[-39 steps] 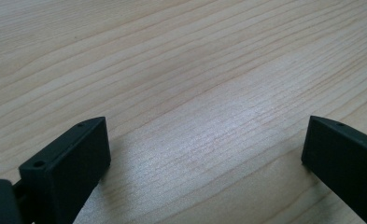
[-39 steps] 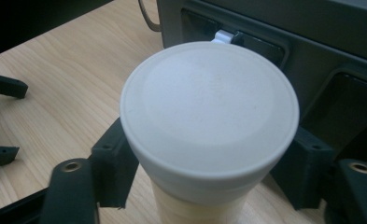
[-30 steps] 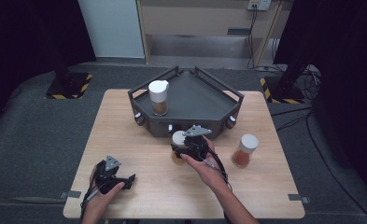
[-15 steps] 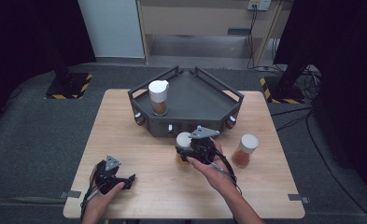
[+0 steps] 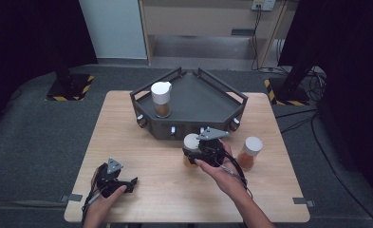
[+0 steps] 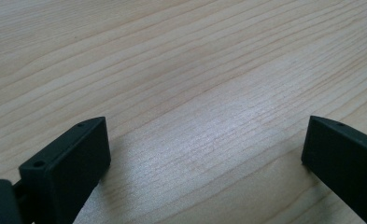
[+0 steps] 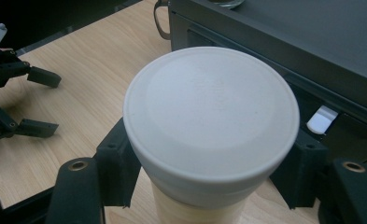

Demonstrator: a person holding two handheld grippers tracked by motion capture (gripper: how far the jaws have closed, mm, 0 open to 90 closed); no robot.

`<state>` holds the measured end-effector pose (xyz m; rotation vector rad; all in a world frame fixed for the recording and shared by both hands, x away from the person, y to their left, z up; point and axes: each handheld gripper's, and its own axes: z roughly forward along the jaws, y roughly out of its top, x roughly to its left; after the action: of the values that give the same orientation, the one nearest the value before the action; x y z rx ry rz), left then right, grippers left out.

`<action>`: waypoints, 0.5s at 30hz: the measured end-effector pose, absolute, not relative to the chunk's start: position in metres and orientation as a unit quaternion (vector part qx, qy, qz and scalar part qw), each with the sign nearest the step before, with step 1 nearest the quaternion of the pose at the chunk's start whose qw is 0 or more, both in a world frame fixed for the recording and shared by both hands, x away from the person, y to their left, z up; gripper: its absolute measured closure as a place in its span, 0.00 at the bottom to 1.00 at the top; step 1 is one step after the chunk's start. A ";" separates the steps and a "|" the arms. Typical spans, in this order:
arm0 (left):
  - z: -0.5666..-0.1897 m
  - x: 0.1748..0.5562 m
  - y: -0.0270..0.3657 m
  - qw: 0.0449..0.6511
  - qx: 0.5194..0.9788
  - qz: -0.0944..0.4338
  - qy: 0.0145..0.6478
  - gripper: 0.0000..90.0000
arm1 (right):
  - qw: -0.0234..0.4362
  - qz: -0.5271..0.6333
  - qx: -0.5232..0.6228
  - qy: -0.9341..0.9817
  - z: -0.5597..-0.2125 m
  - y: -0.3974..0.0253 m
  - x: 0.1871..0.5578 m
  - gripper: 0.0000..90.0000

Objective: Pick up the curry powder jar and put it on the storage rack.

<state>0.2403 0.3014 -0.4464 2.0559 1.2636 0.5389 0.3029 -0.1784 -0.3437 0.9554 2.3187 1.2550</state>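
- Your left gripper (image 5: 127, 183) is parked at the near-left of the table (image 5: 127, 123), jaws spread wide with nothing between them. The left gripper view is bare wood between the two black jaws, so that hand looks idle for now.
- One jar (image 5: 161, 99) already stands upright in the dark tray (image 5: 208, 95), on its left side. I'd call that one done.
- Your right gripper (image 5: 198, 151) is clamped on a second jar (image 7: 211, 121), just in front of the tray's front wall. In the right gripper view both jaws press its sides just under the white lid, so the grip looks solid. I can't tell if it's lifted or resting on the wood.
- What's left, I reckon: get this jar up over that front wall and into the tray. The wall is the main obstacle, so lift high enough to clear it.
- A third jar (image 5: 249, 153) waits just to the right of your right hand (image 5: 222, 173). Probably next up.
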 end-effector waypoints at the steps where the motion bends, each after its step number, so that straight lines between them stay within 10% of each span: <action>1: -0.446 0.240 0.301 0.328 0.785 0.206 0.483 0.00 | 0.169 0.441 0.334 0.816 -0.342 -0.179 0.303 0.38; 15: -0.446 0.240 0.301 0.328 0.785 0.206 0.483 0.00 | 0.176 0.442 0.327 0.817 -0.327 -0.180 0.301 0.38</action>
<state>0.2403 0.3014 -0.4464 2.0557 1.2637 0.5388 0.3011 -0.1797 -0.3267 0.9245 2.3119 1.2521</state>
